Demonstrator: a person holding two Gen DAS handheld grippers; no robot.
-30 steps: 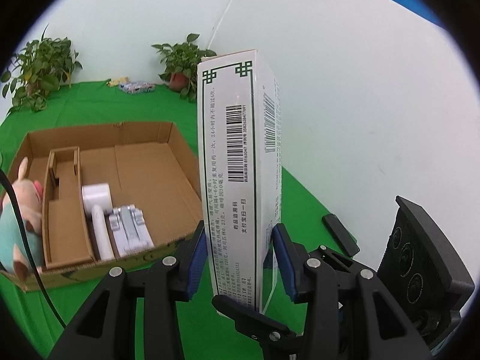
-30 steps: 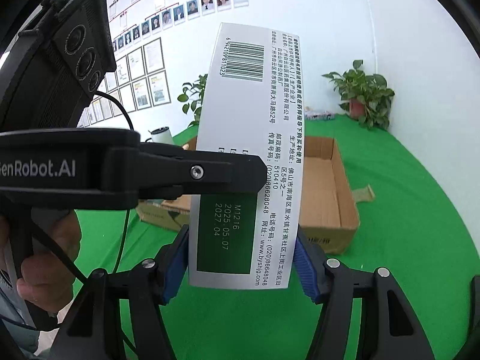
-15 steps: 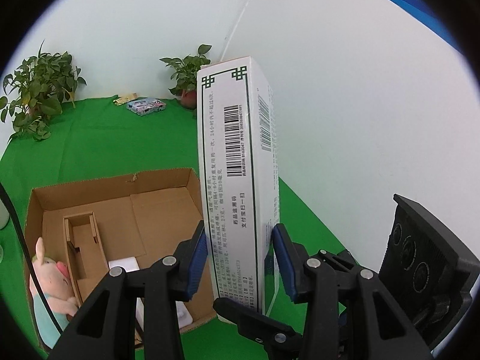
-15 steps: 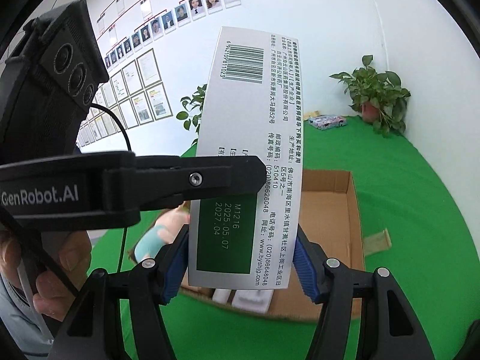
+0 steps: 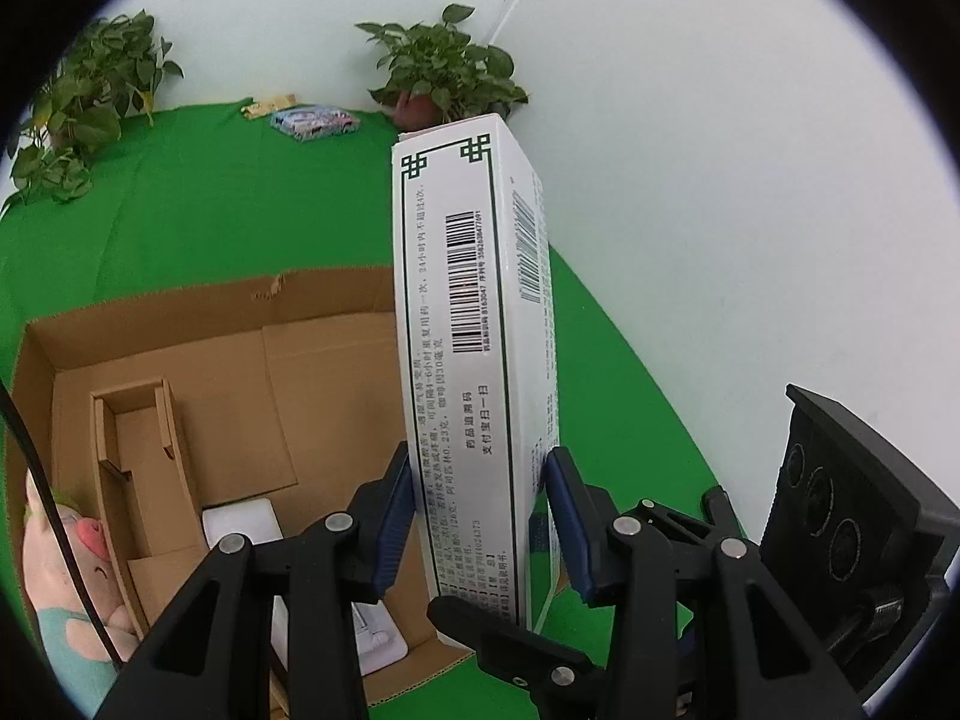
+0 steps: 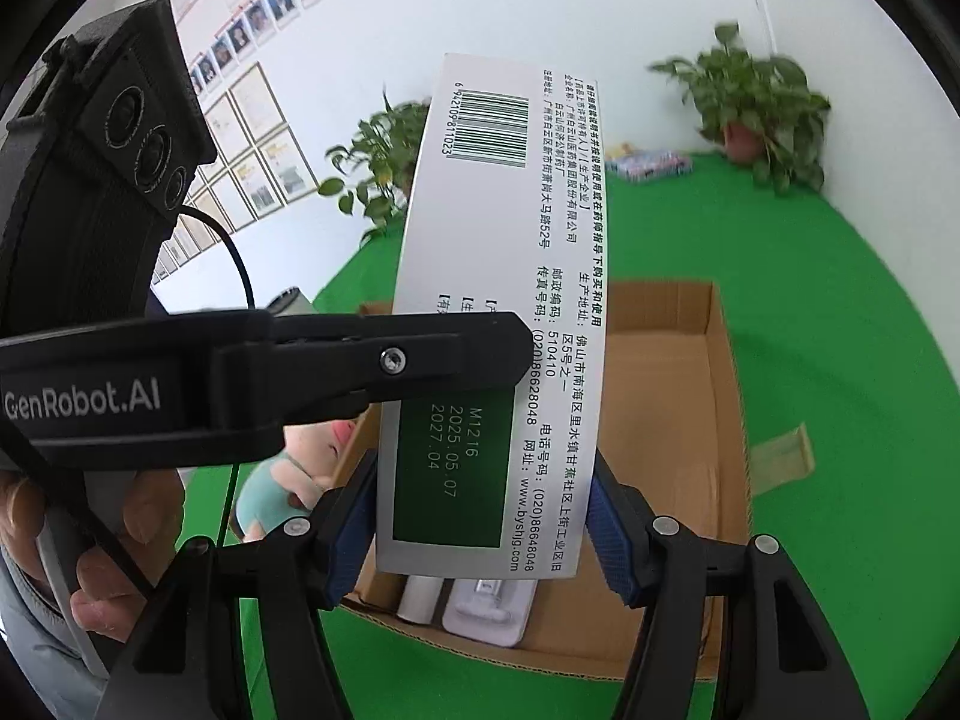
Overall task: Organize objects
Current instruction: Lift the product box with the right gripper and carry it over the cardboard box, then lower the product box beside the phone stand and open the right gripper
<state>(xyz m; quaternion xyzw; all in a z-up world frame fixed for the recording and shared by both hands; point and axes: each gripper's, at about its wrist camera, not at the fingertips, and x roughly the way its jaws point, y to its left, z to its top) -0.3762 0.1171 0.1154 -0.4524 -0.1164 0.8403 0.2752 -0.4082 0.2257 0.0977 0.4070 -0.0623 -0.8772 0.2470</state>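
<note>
The white medicine box (image 5: 474, 360) stood upright above the open cardboard box (image 5: 240, 360), clamped at once by both tools. The left gripper (image 5: 480, 516) pressed its 2 blue pads (image 5: 393, 525) on the narrow faces, while the right gripper (image 6: 480, 534) closed on the wide faces near the lower end. In the right wrist view, the left tool's black finger crossed the medicine box from 9 o'clock. A plush pig (image 5: 72, 576) lay at 8 o'clock beside the cardboard box, white items (image 6: 486, 606) rested inside it, and a potted plant (image 5: 444, 72) stood at 12 o'clock on the green cloth (image 5: 180, 204).
</note>
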